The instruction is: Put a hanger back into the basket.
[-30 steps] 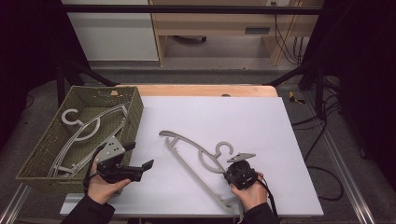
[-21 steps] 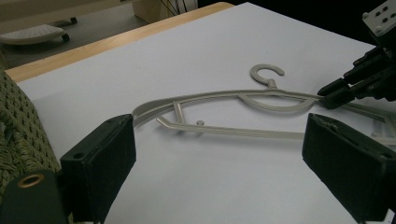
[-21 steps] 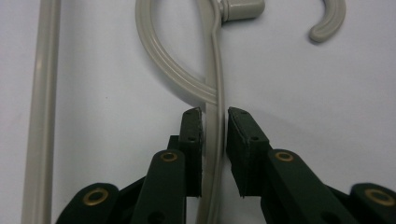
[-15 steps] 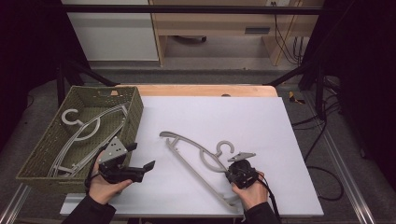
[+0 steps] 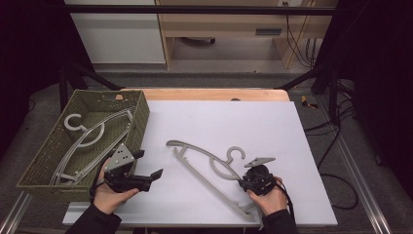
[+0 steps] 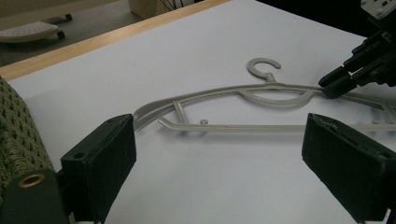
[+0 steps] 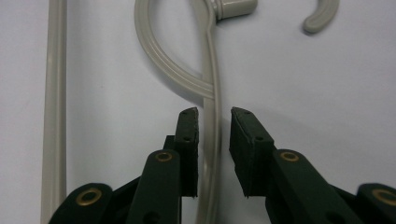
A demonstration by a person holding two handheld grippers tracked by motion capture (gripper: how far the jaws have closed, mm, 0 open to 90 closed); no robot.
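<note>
Your right hand-held gripper (image 7: 214, 116) has just been parting around the hanger (image 7: 211, 84), pads off it; lift now and it stays put. Left hand-held gripper (image 6: 219, 154) gapes wide.

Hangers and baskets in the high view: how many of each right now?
Grey hangers: 2, one on the table, one in the basket
Green woven basket: 1
Hand-held grippers: 2, left gripper and right gripper
Total: 5

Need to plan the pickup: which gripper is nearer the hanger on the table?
Right. The right gripper straddles the hanger, its jaws just opening; the left gripper sits apart, beside the basket.
</note>
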